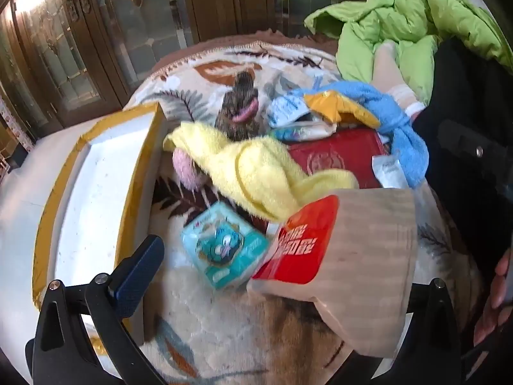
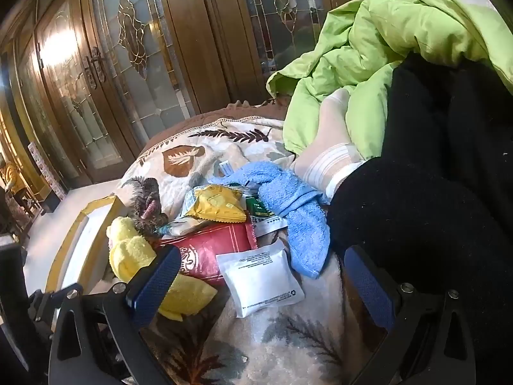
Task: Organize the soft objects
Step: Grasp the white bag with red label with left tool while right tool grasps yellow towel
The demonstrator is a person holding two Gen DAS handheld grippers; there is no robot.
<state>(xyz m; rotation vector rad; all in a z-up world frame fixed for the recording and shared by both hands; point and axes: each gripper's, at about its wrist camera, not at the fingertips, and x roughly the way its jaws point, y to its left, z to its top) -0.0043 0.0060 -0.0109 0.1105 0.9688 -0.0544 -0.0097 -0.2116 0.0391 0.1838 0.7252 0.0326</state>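
A yellow towel [image 1: 256,173] [image 2: 128,253] lies crumpled on the leaf-patterned blanket [image 1: 224,320], partly over a pink fluffy item [image 1: 184,170]. Behind it sits a dark speckled plush [image 1: 239,112] [image 2: 149,208]. A blue towel [image 1: 394,118] [image 2: 288,205] drapes over the pile at the right. My left gripper [image 1: 275,253] is open. Its left finger [image 1: 138,272] shows, and a beige pack with a red label [image 1: 336,256] hides its right finger. My right gripper [image 2: 263,256] is open above a white sachet [image 2: 259,279], touching nothing.
A white foam box [image 1: 93,199] edged with yellow tape stands at the left. A teal tissue pack [image 1: 224,243], a red packet [image 2: 211,250] and a yellow snack bag [image 2: 218,207] are mixed in. At the right are a green jacket [image 2: 368,48], black-trousered legs [image 2: 433,192] and a socked foot [image 2: 330,147].
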